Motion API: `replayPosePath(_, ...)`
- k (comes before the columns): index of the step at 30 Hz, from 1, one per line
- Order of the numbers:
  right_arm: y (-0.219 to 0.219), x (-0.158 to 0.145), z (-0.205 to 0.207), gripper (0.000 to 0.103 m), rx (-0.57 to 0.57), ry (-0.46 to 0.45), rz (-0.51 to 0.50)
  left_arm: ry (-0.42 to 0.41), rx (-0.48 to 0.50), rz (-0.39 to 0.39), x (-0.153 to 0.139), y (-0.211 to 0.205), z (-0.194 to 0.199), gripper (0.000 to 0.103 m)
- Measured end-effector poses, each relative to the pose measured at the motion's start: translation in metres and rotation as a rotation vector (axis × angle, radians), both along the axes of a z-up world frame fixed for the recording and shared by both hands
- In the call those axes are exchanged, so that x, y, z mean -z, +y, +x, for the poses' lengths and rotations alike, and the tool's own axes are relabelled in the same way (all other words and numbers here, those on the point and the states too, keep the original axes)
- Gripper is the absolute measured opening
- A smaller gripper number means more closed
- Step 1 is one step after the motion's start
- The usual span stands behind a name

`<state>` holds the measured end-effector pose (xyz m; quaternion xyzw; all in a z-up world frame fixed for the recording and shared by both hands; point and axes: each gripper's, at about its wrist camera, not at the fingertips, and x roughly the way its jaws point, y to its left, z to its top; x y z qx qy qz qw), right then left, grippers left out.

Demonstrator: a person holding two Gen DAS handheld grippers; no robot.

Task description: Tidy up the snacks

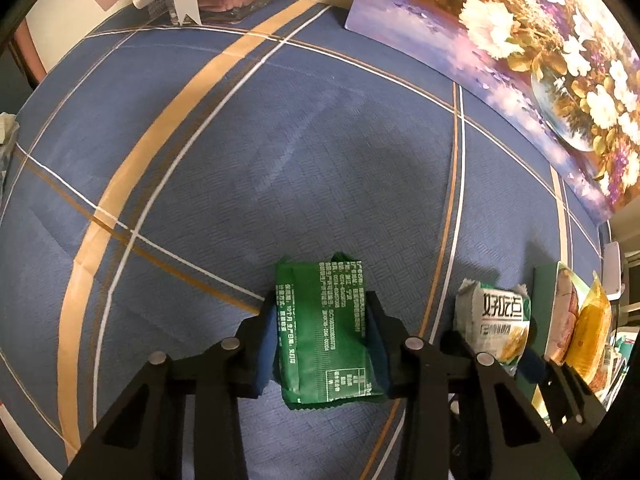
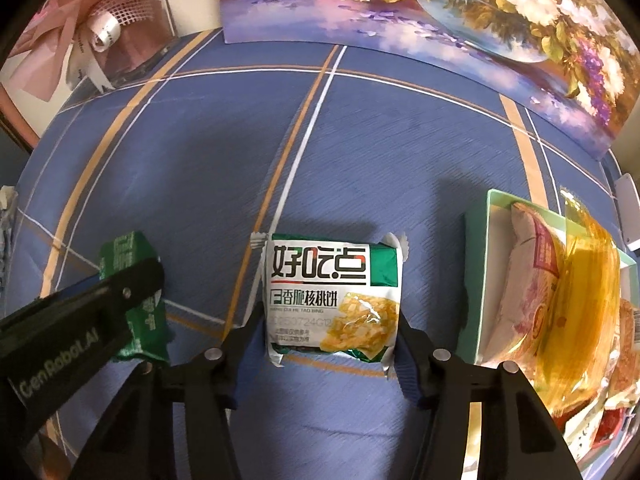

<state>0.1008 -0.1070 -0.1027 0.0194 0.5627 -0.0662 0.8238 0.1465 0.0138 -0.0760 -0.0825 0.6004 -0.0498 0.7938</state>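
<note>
At the left, the left gripper (image 1: 326,340) pinches the green packet (image 1: 324,328), its fingers (image 1: 267,344) pressed on both long sides; the packet sits low in the middle of the left wrist picture, over the blue checked cloth of the counter (image 1: 240,160). The wrapper is thin and slippery, so I judge it could slide out or crumple if the squeeze is uneven, and a hard squeeze could crush what is inside. In the middle, the right gripper (image 2: 326,344) has its fingers (image 2: 408,364) around the white biscuit packet (image 2: 334,300), which lies flat on the cloth at the lower middle of the right wrist picture; I cannot tell if the pads already press on it, so a lift now might leave it behind or only tilt it. The two grippers are near each other, and they could knock together if both lift at once. At the right, the green tray (image 2: 474,280) already holds some packets leaning together, with its near wall just beside the biscuit packet; a low carry could hit this wall. The upper half of the cloth is free room, up to the flower painting (image 2: 440,20) at the back edge.
</note>
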Motion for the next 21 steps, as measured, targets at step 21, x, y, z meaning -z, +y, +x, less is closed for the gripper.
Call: replayPosePath(21, -0.014, -0.076, -0.057, 0.059, 0.038, -0.15, 0.008, -0.215, 0.014, -0.031, -0.085, 0.009, -0.035, 0.041)
